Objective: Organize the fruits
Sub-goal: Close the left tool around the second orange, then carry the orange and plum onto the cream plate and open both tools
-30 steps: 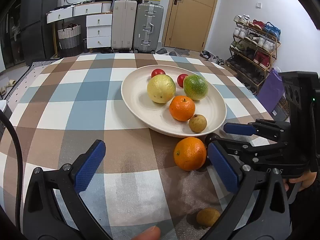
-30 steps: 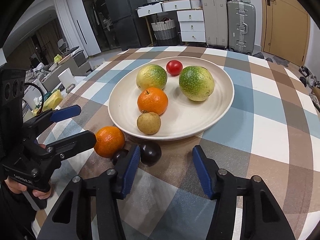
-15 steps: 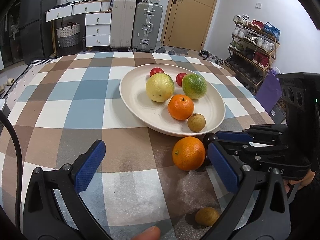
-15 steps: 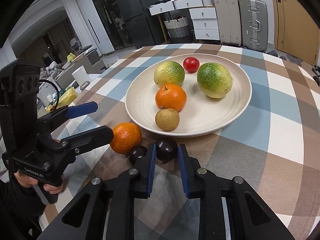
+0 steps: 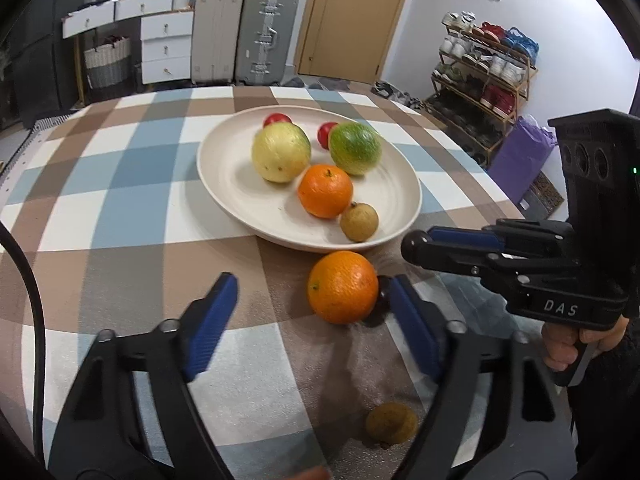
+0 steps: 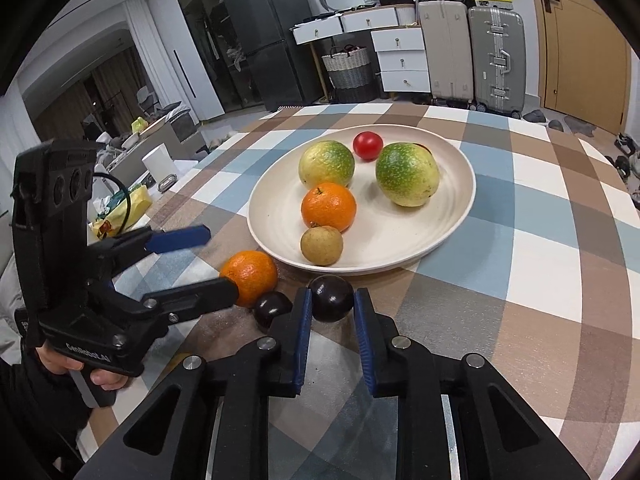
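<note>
R gripper low over table, clenched on dark plum — round, glossy. L gripper released, spread wide — orange between fingers.

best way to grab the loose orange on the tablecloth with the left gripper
Across its widest middle, coming in low from the near side. The round loose orange sits between the open left gripper pads, but a small dark round fruit touches its right side, so slip that finger between them.
</note>
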The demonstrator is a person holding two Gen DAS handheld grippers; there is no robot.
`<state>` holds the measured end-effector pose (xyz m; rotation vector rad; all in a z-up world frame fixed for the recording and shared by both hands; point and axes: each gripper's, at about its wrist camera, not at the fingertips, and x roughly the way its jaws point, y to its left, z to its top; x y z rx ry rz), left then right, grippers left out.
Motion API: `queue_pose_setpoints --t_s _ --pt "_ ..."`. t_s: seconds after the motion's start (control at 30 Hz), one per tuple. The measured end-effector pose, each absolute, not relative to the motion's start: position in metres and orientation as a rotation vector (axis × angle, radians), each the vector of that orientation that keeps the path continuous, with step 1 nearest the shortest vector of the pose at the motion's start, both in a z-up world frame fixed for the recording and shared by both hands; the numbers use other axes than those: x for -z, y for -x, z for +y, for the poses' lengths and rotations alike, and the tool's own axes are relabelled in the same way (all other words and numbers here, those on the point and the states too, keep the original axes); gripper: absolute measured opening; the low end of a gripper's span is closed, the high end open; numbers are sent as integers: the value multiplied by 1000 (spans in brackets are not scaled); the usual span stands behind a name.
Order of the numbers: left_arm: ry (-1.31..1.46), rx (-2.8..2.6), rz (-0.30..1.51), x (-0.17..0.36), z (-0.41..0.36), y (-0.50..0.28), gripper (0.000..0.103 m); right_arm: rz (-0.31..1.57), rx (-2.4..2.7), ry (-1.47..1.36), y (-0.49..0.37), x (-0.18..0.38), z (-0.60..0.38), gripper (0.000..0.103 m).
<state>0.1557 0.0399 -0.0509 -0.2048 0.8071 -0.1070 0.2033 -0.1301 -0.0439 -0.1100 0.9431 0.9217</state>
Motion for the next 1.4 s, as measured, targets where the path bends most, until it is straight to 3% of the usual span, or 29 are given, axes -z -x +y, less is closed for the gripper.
queue_pose_setpoints --t_s 0.03,0.1,0.33,0.4,1.13,1.23,1.27,1.4 --pt "213 121 809 51 40 -156 66 944 -920 108 -204 44 -130 22" --pt "232 148 801 51 40 -155 51 948 -919 105 -204 45 -131 22" --pt "239 200 815 53 36 -156 42 947 -917 102 -203 45 -132 22" --pt "242 203 816 53 36 -157 34 946 -915 100 -203 45 -132 22" --pt "185 150 735 38 36 -144 32 862 -927 77 -197 31 -137 22" --pt "196 139 729 36 41 -141 28 865 -925 84 -197 32 -136 22" --pt "198 136 727 36 42 -141 21 867 -924 89 -196 32 -136 22" --pt "199 125 727 35 45 -141 21 865 -923 100 -194 33 -135 22"
